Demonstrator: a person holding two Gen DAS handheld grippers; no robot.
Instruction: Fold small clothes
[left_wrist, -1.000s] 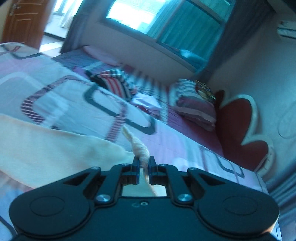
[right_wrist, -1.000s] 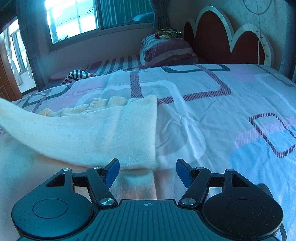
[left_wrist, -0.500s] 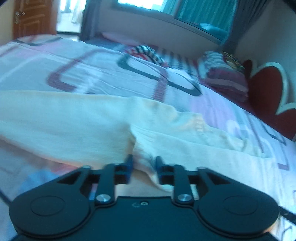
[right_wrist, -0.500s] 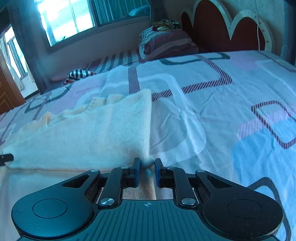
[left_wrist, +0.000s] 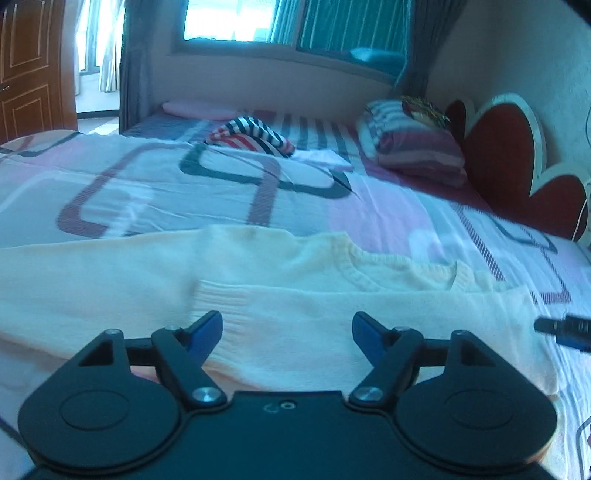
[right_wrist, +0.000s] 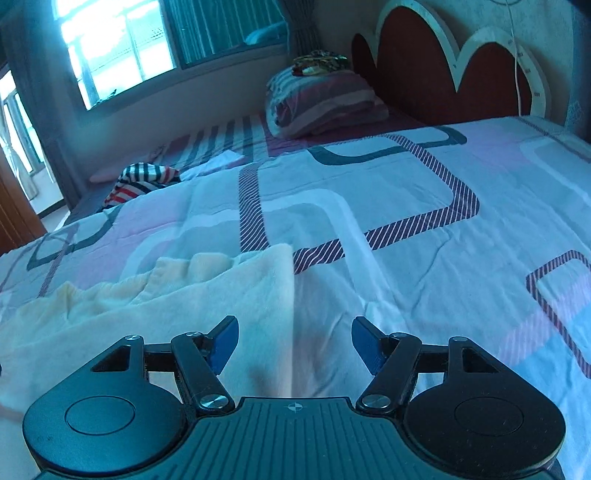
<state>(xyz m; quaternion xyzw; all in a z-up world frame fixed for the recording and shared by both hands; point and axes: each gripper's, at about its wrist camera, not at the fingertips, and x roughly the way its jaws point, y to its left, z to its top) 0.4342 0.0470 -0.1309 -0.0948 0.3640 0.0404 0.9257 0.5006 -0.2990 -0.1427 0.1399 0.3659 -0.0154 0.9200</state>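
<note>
Knitwear, a cream sweater (left_wrist: 332, 306) lying flat on the near bed (right_wrist: 406, 229), looks soft, light and floppy, so you should pinch its ribbed cuff or folded edge, both the left claw (left_wrist: 287, 332) and right claw (right_wrist: 293, 341) opening with nothing pinched, and no readable writing shows.

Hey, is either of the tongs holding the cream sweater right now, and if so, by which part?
Neither. The left tongs and right tongs are opening, pads clear of the cream sweater, which lies on the bed.

Cream sweater (left_wrist: 332, 317), pink-patterned bedspread (right_wrist: 424, 229)
</note>
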